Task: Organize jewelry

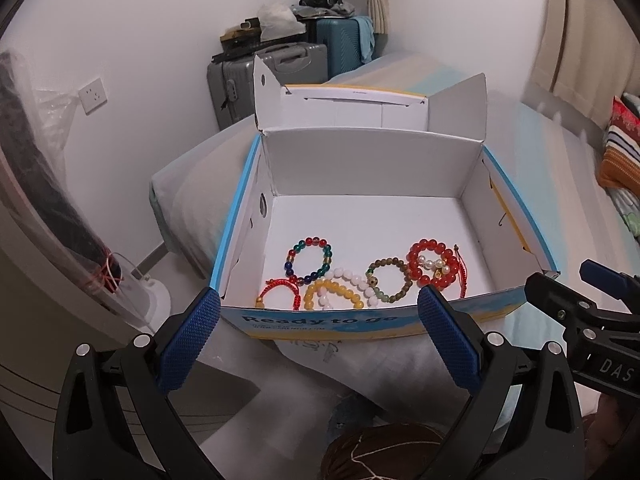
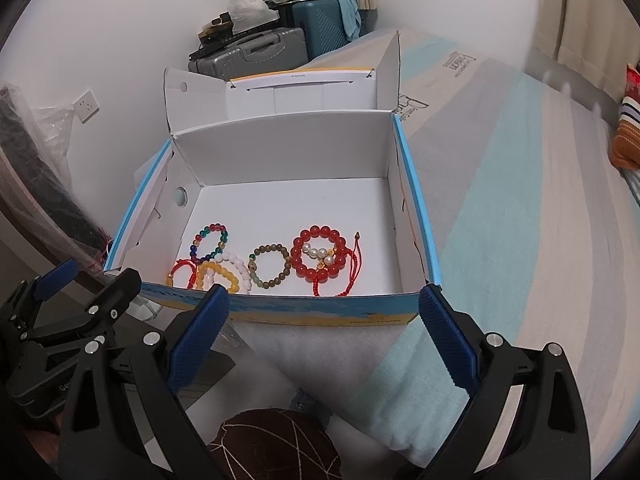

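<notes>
Beaded bracelets [image 1: 352, 276] are gathered against the near wall of the open cardboard box [image 1: 372, 168] on the bed [image 2: 520, 200], where they can be reached over the low front edge. Both the left gripper [image 1: 320, 336] and the right gripper [image 2: 324, 332] are held wide open and empty just short of that edge, apparently so that either can be lowered in.

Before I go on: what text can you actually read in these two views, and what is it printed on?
"Ready to go": box front, left wrist view.
"DAS": right tool body, cut off at the frame edge.
"Ge": left tool body, rest hidden.
Unreadable: small line under "Ready to go"; box lid strip; box front corner print, right wrist view; black print on bed sheet.
</notes>
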Available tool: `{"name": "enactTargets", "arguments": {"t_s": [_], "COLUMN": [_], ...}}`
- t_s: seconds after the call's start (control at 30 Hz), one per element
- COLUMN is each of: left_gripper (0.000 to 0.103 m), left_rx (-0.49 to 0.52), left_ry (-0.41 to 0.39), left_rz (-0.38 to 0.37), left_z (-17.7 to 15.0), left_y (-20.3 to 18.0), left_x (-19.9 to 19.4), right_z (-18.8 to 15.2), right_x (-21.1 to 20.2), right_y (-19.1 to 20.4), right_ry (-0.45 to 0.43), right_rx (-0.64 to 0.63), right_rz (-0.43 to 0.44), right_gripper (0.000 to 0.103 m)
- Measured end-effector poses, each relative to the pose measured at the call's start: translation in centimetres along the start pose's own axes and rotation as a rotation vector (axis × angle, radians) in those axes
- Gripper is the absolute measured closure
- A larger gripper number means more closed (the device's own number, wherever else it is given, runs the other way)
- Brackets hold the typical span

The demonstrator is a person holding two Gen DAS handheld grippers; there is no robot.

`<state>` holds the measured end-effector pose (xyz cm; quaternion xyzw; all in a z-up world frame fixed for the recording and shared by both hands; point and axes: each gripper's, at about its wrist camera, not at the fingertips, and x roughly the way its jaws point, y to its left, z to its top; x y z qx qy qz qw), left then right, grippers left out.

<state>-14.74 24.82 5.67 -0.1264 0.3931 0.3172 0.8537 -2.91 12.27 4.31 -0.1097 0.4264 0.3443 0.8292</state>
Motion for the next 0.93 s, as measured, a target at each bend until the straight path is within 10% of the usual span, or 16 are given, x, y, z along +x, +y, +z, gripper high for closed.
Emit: {"name": "enactTargets", "arguments": {"t_s": [0.93], "left_gripper": [0.006], "left_rx": [-0.018], "left_ry": [0.005], "left_rz": [0.036], "left_z": [-0.16], "left_y": [-0.03], "left_x": [0.36], "right_z": [0.12], "right_x": [-0.36], "right_y": [-0.36], "right_ry": [-0.005], "right_rx": [-0.002], "right_rz": [0.003], "right_gripper": [0.011]}}
